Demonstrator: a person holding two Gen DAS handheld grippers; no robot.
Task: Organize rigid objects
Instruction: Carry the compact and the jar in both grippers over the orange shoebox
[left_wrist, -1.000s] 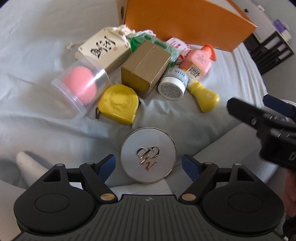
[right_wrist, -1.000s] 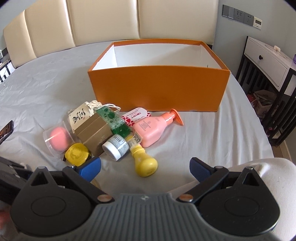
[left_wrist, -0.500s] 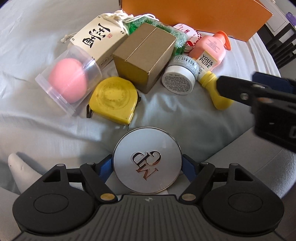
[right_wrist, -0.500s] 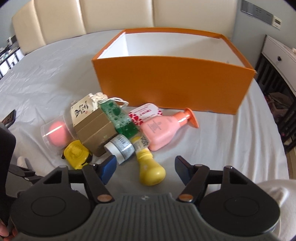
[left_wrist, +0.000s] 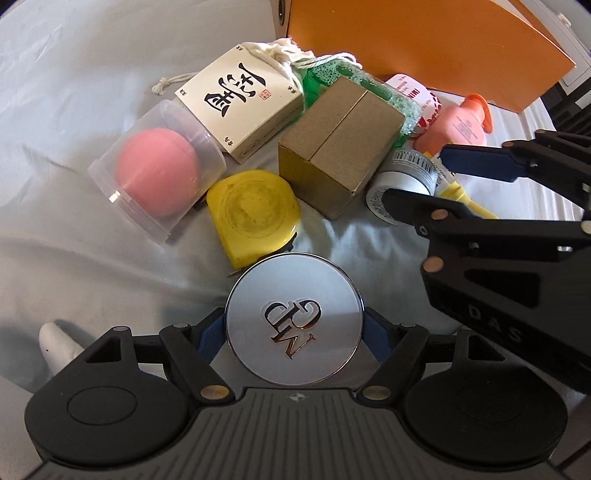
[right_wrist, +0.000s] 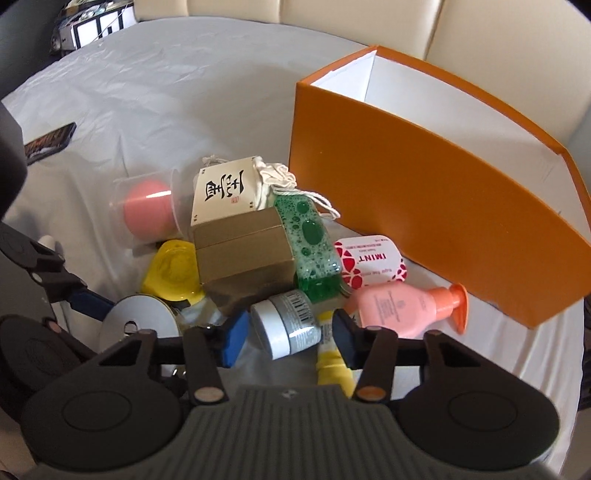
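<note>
2 grippers work the pile at once. The left gripper (left_wrist: 293, 328) has its blue pads against both sides of the round silver compact (left_wrist: 293, 319), pinching it flat, logo up, at the near edge of the cluster. The right gripper (right_wrist: 286, 334) has its jaws spread around the small grey jar (right_wrist: 286, 325), which lies on its side between the pads with its long axis running roughly along the fingers; whether either pad touches it I cannot tell. Just right of the jar lies the yellow bottle (right_wrist: 334, 365), partly under the right finger.

The orange box (right_wrist: 424, 206) stands far right of the pile, open-topped; the part of its white interior that shows holds nothing. It lies nearer the right gripper, so the jar probably has the shorter trip. A clear tub (left_wrist: 155, 173) holds 1 pink ball (left_wrist: 157, 171).
</note>
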